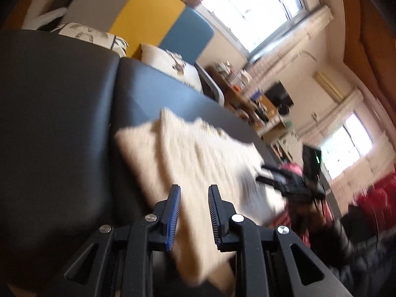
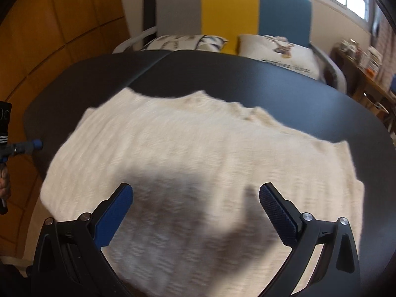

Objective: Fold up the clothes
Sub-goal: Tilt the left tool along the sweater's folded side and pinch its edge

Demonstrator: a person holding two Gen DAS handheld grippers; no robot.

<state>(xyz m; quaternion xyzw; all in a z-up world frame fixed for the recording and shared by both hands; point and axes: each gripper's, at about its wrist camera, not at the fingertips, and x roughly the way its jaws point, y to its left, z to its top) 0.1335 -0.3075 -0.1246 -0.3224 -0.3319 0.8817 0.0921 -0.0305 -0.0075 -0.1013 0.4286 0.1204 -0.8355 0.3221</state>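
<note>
Left hand-held gripper (image 1: 194, 195): jaws slightly apart, empty | right hand-held gripper (image 2: 195, 198): wide apart over sweater (image 2: 198, 148) | advice: grab edges squarely, fold evenly on table (image 2: 321, 99).

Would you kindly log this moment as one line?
cream sweater: flat on dark table | left tool: open, empty | right tool: open, above sweater

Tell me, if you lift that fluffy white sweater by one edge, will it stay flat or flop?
The cream sweater will probably flop: it is soft knit lying limp on the dark table. Its fuzzy ribs should grip the fingers rather than slip. It looks thick, so perhaps slightly heavy.
</note>
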